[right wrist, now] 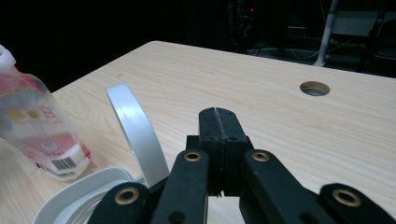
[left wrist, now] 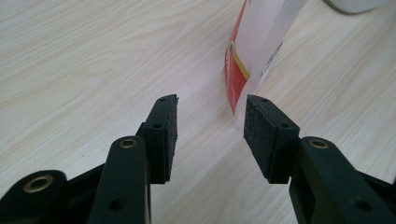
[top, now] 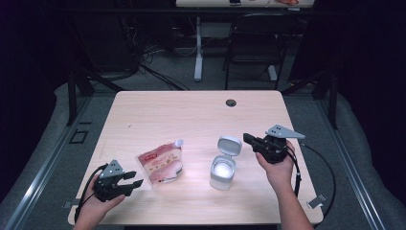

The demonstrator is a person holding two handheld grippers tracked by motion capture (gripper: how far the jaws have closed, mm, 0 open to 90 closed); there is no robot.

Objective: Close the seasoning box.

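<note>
Pouch (top: 160, 166), a clear refill bag with red print and a white spout at its top corner, lies left of centre in the lower half of the high view, on the pale wooden table (top: 191, 115). At the lower left of that frame the left gripper (top: 135, 179) rests in a hand (top: 98, 203), its jaws spread with nothing between them, pointing at the pouch and close to its bottom corner. In the left gripper view the red-edged corner of the pouch (left wrist: 243, 60) sits just beyond the right-hand pad, near it; whether it touches is hard to tell from this angle.

Right of centre stands a white container (top: 223, 171) with its hinged lid (top: 229, 145) flipped up and back. In the right gripper view the lid (right wrist: 135, 130) rises as a white arc at lower left, with the pouch (right wrist: 37, 130) beyond it at the frame's left edge.

At the right of the high view the right gripper (top: 246, 138) is held in a hand (top: 277, 170), jaws pressed together and empty, tip just beside the raised lid. Its closed pads (right wrist: 218, 122) show at centre in the right gripper view
</note>
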